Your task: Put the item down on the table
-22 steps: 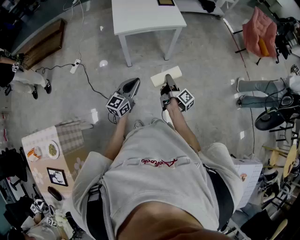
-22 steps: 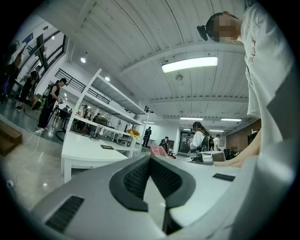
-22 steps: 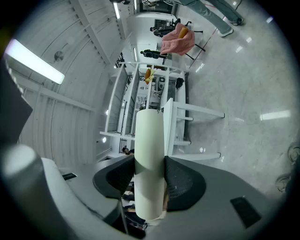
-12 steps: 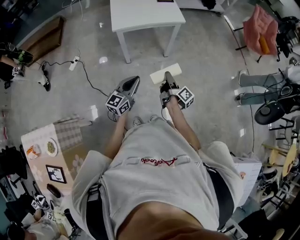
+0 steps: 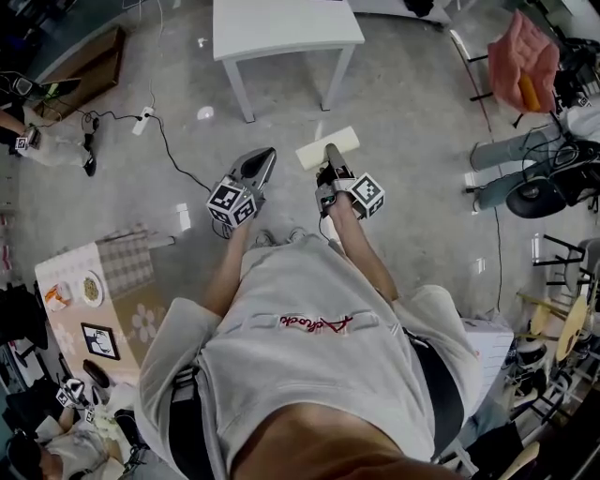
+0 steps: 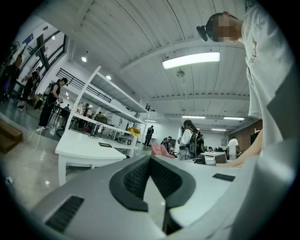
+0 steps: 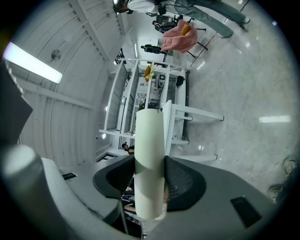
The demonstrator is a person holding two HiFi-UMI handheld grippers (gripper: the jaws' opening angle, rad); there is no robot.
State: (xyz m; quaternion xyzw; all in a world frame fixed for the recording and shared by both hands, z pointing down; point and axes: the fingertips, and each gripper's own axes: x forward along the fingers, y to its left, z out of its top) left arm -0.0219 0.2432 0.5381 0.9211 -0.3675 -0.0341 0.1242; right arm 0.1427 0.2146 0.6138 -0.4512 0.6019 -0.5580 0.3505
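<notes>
I have the right gripper closed on the item, a pale, flat cream piece. Its jaws stand partly apart, with both pads pressed against the piece's sides. In the right gripper view it sticks out well past the jaw tips. The left gripper sits beside it just left of the frame's centre, jaws drawn together with nothing in them.

The item hangs over bare floor, well apart from the white table at the top middle of the frame. So the step in hand, as I judge it, is the carry to that table.

To do it well, I should keep the grip firm and the gripper level until the piece is over the tabletop. The overhanging end should cross the near edge first, high enough not to catch it. I would set the piece flat, well inside the edge, and only then let the jaws spread.

The floor straight ahead looks open. A cable and power strip lie at the upper left, and a pink-draped chair stands at the upper right, both off my line. The near table legs sit under the front corners, so I would stop short of them.
</notes>
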